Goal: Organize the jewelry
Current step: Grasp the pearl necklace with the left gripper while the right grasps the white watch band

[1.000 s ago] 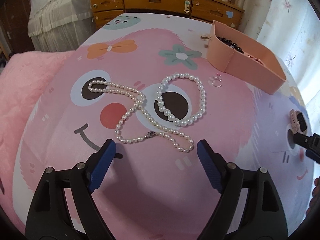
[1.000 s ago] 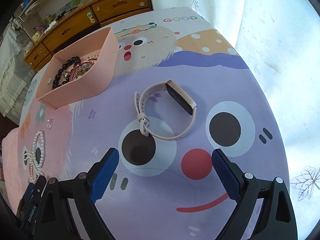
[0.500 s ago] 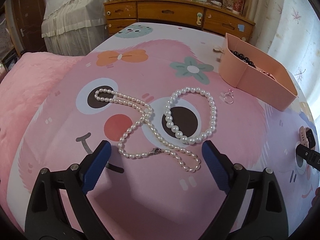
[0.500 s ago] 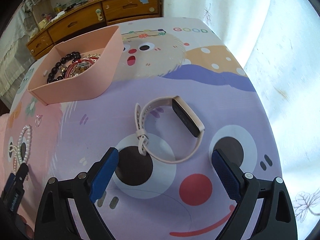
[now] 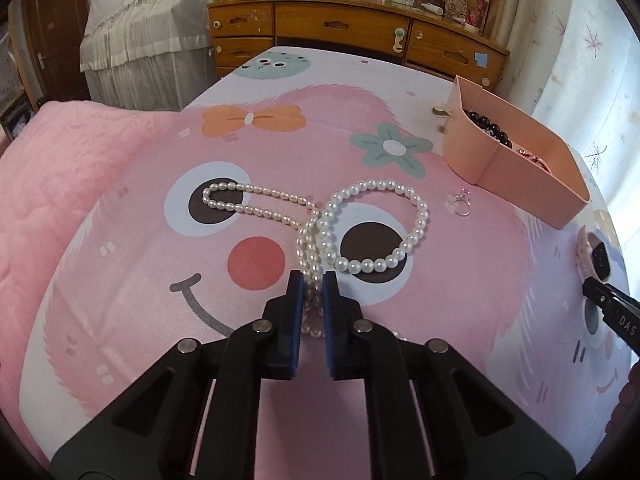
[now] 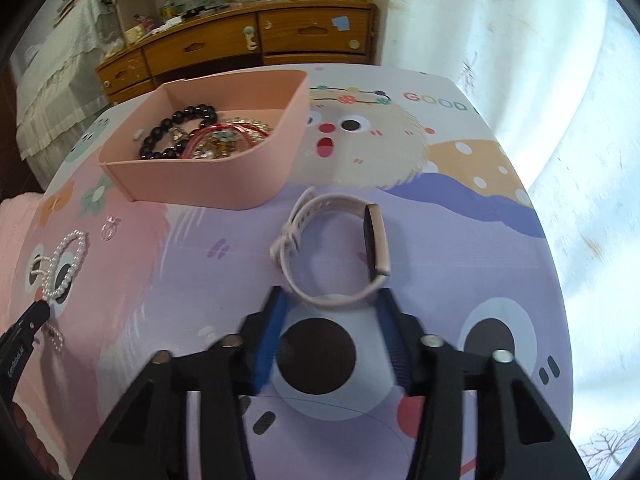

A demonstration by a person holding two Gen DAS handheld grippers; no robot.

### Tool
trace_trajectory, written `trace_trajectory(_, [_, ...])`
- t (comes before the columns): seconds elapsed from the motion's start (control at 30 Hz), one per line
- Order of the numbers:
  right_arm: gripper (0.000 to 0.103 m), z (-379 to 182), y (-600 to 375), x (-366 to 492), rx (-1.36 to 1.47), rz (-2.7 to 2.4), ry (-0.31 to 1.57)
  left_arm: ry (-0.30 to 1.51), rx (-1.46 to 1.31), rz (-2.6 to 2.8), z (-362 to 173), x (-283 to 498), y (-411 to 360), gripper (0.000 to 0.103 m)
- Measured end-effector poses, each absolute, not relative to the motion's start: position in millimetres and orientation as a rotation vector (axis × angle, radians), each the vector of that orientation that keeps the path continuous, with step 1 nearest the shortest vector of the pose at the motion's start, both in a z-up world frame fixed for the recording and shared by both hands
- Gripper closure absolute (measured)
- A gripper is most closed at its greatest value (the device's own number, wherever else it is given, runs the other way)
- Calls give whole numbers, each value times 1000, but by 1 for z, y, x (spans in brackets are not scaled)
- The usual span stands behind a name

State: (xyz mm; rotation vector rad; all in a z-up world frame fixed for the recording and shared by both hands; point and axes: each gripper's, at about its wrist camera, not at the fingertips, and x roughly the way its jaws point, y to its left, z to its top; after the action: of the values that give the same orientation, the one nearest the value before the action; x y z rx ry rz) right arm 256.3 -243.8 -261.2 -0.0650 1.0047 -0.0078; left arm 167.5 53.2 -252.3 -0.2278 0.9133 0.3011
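Left gripper (image 5: 311,280) clamps pearl necklace (image 5: 256,200) mid-bedspread (image 5: 120,280).

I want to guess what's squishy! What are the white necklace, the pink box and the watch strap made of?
The long necklace, clamped in the left gripper, looks like pearls or pearly beads: small, glossy, cream-white ovals. I can't tell if they are real. The pink box seems to be matte plastic or stiff card, with smooth, thin, seamed walls. The watch strap looks like soft silicone: smooth, matte, curving, with punched holes.
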Motion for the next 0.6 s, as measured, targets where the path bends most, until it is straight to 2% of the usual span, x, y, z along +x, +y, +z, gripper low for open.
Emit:
trace_trajectory(0.03, [75, -261, -241, 256, -69, 8, 1003, 917, -240, 298, -252, 166, 55, 96])
trace_trajectory(0.07, [88, -260, -240, 256, -76, 15, 1002, 921, -255, 292, -252, 165, 56, 97])
trace_trajectory(0.1, [96, -260, -239, 256, -86, 21, 1001, 926, -278, 288, -251, 162, 58, 97])
trace_trajectory(0.2, [103, -260, -239, 255, -72, 56, 1004, 933, -355, 281, -250, 154, 65, 98])
trace_trajectory(0.23, [103, -259, -240, 254, -51, 76, 1009, 928, -370, 280, -249, 151, 66, 103])
trace_trajectory(0.53, [102, -242, -246, 245, -45, 94, 968, 947, -446, 315, -252, 127, 76, 103])
trace_trajectory(0.6, [95, -238, -245, 244, -68, 97, 959, 954, -457, 311, -253, 124, 77, 103])
